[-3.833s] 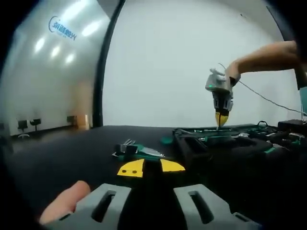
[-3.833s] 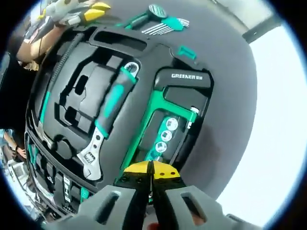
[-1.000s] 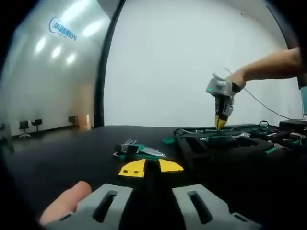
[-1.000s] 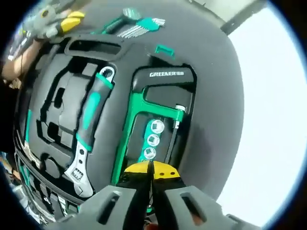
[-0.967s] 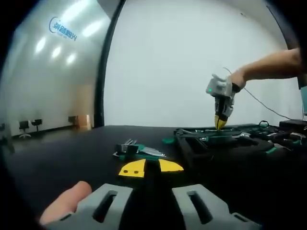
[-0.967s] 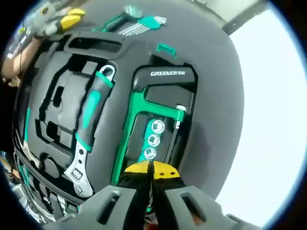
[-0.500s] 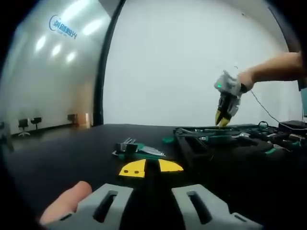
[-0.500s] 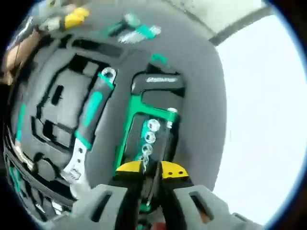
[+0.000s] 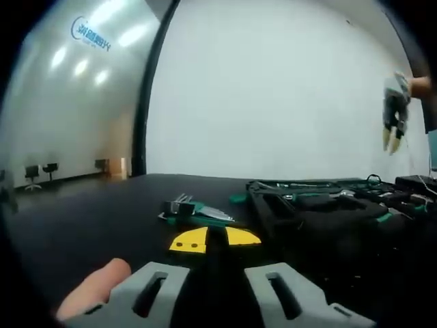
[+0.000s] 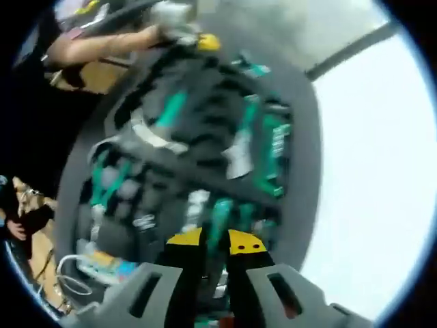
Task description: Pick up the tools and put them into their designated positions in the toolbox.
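My left gripper [image 9: 216, 239] hovers low over the black table, its yellow tips a narrow gap apart with nothing between them. Just beyond them lies a green-holdered hex key set [image 9: 196, 212]. The open black toolbox [image 9: 321, 205] stands to the right with tools seated in its slots. High at the right edge hangs my right gripper [image 9: 393, 142], held by a hand, tips parted and empty. In the right gripper view, my right gripper [image 10: 216, 242] is slightly open above the blurred toolbox [image 10: 205, 137], with green-handled tools in it. The left gripper [image 10: 207, 42] appears at the top.
A white wall and a dark pillar [image 9: 143, 102] stand behind the table. A person's thumb [image 9: 92, 294] rests beside my left jaw. Cables and small items [image 10: 82, 266] lie past the toolbox's near end, and a person's arm [image 10: 102, 44] crosses the top of the right gripper view.
My right gripper parted its jaws, rose off the toolbox and moved right and up. Its view swung across the box and blurred. The left gripper stayed put.
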Demonstrator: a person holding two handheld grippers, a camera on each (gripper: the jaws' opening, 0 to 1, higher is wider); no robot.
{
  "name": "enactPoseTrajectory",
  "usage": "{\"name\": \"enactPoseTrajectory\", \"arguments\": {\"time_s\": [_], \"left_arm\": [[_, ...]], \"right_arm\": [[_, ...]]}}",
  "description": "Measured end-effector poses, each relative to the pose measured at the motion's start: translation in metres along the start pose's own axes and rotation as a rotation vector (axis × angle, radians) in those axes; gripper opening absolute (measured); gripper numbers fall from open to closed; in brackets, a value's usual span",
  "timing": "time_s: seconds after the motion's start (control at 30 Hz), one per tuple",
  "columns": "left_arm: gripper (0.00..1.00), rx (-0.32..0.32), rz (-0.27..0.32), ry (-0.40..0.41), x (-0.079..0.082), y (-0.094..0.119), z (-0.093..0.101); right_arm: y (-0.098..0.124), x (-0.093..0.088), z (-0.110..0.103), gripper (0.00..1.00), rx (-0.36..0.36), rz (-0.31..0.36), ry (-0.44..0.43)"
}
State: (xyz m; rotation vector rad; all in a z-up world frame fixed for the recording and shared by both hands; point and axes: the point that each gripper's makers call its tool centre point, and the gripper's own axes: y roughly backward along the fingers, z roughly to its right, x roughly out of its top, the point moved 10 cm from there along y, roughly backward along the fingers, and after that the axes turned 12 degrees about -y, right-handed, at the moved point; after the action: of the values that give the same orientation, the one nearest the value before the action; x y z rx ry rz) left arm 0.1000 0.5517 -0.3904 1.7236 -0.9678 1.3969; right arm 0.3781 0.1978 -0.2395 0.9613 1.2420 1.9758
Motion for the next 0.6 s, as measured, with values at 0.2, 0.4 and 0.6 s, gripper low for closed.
{"name": "enactPoseTrajectory", "arguments": {"time_s": [0.2,0.4,0.6], "left_arm": [[0.10,-0.007,0.008,0.003,0.001,0.002,0.002],[0.10,-0.013,0.011,0.006,0.003,-0.001,0.002],[0.10,-0.020,0.010,0.002,0.003,-0.001,0.001]], "right_arm": [[-0.028,-0.030,-0.048,0.07,0.068,-0.032,0.022],[-0.048,-0.024,-0.046,0.00,0.081,-0.004,0.009],[-0.073,-0.030,-0.038,0.01,0.100,-0.023,0.002]]}}
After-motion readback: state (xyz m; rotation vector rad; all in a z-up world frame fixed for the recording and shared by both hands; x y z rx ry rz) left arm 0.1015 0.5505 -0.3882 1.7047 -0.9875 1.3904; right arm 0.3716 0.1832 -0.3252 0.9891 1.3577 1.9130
